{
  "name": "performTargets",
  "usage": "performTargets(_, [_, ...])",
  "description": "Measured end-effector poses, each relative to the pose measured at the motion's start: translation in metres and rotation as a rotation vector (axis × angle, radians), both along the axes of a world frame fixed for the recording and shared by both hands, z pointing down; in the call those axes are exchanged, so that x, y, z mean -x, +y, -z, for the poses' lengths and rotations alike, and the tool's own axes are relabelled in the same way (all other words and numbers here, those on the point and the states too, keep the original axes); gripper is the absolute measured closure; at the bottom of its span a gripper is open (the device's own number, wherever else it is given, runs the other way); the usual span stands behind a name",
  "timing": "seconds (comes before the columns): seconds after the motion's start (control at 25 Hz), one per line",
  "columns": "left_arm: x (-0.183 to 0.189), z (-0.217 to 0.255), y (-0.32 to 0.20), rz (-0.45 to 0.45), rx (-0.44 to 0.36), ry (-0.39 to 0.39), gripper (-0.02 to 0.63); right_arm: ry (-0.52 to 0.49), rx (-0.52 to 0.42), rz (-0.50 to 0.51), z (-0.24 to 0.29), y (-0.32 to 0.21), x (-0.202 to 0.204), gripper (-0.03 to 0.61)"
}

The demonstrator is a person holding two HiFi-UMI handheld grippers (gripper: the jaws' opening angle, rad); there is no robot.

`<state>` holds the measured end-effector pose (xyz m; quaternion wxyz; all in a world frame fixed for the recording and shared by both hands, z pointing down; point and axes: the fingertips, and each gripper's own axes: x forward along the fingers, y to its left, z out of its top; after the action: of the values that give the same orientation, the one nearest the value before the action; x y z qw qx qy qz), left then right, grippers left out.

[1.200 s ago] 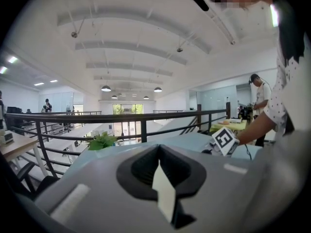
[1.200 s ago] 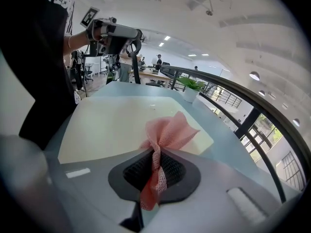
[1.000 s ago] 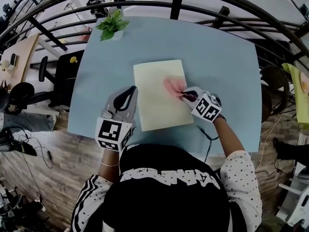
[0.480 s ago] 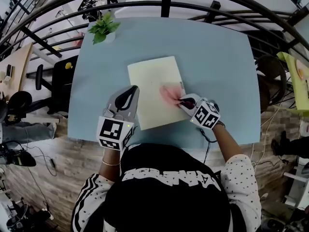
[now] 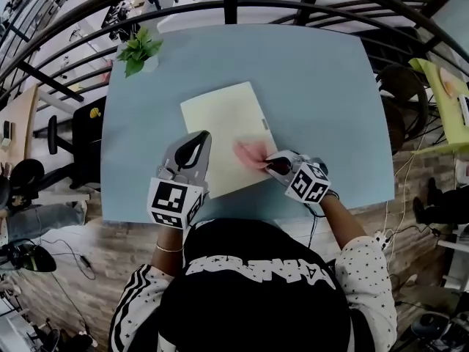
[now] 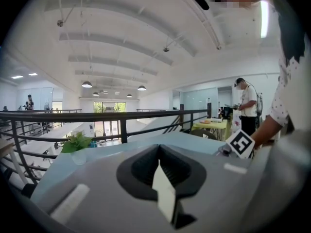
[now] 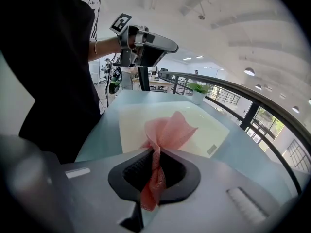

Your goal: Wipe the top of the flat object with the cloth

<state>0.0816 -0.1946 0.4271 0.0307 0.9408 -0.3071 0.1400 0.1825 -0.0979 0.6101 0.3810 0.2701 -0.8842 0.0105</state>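
Observation:
A pale yellow flat board point(image 5: 220, 119) lies on the light blue table point(image 5: 322, 94). My right gripper point(image 5: 275, 165) is shut on a pink mesh cloth point(image 5: 250, 155), which rests on the board near its near right edge. In the right gripper view the cloth point(image 7: 170, 130) fans out ahead of the jaws over the board point(image 7: 204, 125). My left gripper point(image 5: 194, 147) sits over the board's near left edge. Its jaws stand together except for a thin slit where the pale board shows point(image 6: 163, 193); nothing is held.
A small potted plant point(image 5: 137, 50) stands at the table's far left corner. A black railing point(image 5: 229, 6) runs behind the table's far edge. A black chair point(image 5: 80, 134) stands left of the table. A person stands at a yellow-green table point(image 6: 245, 113) behind.
My right gripper has dragged the pink cloth toward me, from the board's middle right to near its near edge. The left gripper has stayed on the board's near left edge.

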Motion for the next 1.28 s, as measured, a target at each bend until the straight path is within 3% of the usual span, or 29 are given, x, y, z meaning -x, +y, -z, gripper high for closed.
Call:
performTargets(0.28, [-0.008,0.001,0.000,-0.023,-0.004,0.004,0.614,-0.014,0.011,-0.011,0.002,0.010,0.001,0.566])
performTargets(0.52, [-0.002,0.003,0.000,-0.015,-0.004,0.001,0.614,-0.197,0.064,-0.186,0.015,0.003,-0.003,0.560])
performTargets(0.84, [0.017,0.005,-0.002,0.041,0.006,-0.023,0.614,-0.343,-0.152,-0.349,0.090,-0.032,-0.007,0.560])
performTargets(0.96, [0.023,0.005,-0.002,0.052,0.002,-0.023,0.614,-0.376,-0.214,-0.367,0.116,-0.039,-0.005,0.560])
performTargets(1.28, [0.030,0.010,0.000,0.072,-0.020,-0.017,0.614,-0.427,-0.277,-0.377,0.148,-0.039,0.001,0.560])
